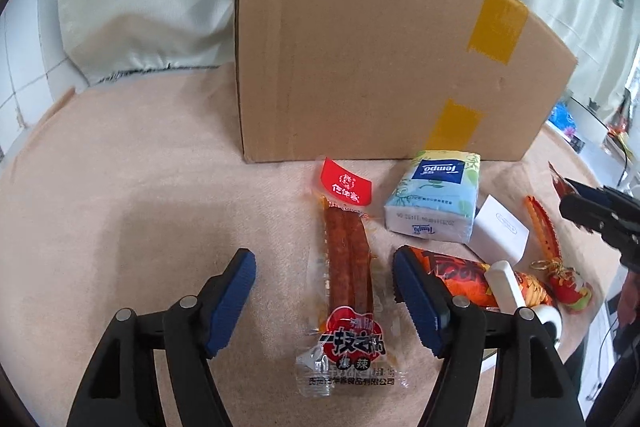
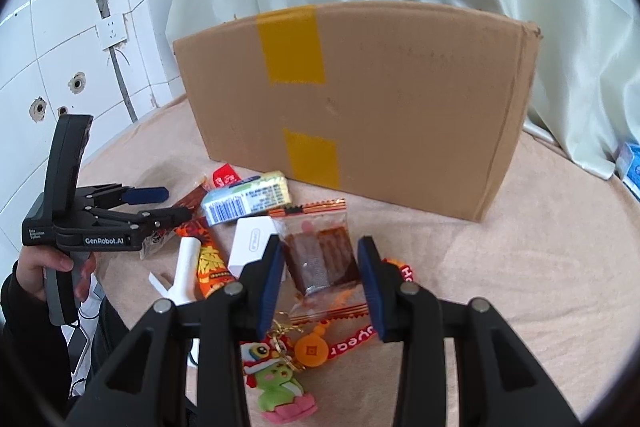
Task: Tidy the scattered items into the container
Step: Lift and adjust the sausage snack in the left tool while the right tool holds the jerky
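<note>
Spicy stick packet [image 1: 347,291]: we are straddling it with our left gripper [image 1: 324,303], jaws wide, pads clear, ready to pinch; dried meat sachet [image 2: 320,259]: we are bracketing it with our right gripper [image 2: 320,287], jaws narrow, contact unclear; cardboard box [image 1: 384,59] is standing behind, tall wall blocking; tissue pack [image 1: 434,201], keychain [image 2: 280,379] are crowding nearby
</note>
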A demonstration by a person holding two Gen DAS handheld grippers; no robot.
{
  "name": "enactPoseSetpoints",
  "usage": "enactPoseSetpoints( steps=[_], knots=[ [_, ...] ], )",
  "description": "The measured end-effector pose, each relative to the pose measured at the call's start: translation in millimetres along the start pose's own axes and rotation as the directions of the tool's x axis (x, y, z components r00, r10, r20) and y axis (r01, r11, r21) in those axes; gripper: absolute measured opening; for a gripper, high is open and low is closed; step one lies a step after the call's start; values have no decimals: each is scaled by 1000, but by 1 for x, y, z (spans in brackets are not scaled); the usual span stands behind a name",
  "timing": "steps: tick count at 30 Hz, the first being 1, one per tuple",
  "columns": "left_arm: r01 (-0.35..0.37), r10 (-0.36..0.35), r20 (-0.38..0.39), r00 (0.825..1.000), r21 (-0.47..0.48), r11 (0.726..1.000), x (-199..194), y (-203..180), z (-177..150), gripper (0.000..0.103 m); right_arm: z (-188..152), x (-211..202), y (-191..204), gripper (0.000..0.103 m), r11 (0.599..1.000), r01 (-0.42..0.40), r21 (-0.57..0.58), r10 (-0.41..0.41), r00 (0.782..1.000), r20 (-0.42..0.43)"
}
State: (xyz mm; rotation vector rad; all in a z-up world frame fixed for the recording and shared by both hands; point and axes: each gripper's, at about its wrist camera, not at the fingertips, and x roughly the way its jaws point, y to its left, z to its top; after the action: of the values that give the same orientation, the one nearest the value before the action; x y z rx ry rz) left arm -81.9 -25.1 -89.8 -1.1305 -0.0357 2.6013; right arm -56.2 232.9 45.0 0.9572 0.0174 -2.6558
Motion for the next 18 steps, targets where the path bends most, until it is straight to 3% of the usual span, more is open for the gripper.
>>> enactPoseSetpoints(
  steps=[1,2,6,7,13,18],
  knots=[
    [-5,5,13,1000,15,1000,-1,0,-1,36,0,0,0,42,1000,1,0,-1,1000,0],
    [16,-16,25,1000,0,1000,-3,2,-1,29,0,0,0,42,1000,-1,3,1,1000,2],
    [40,-40,32,999,-3,999,-10,2,2,25,0,-2,0,42,1000,-7,9,7,1000,10],
    [44,-44,36,998,4,999,-13,0,2,11,0,-2,0,42,1000,-8,9,8,1000,10],
    [36,-38,72,997,35,999,-33,-9,9,11,3,-8,3,42,1000,-8,8,8,999,33],
    [-23,19,118,993,33,999,-48,-7,10,9,6,-12,8,42,1000,-10,0,10,999,49]
  ],
)
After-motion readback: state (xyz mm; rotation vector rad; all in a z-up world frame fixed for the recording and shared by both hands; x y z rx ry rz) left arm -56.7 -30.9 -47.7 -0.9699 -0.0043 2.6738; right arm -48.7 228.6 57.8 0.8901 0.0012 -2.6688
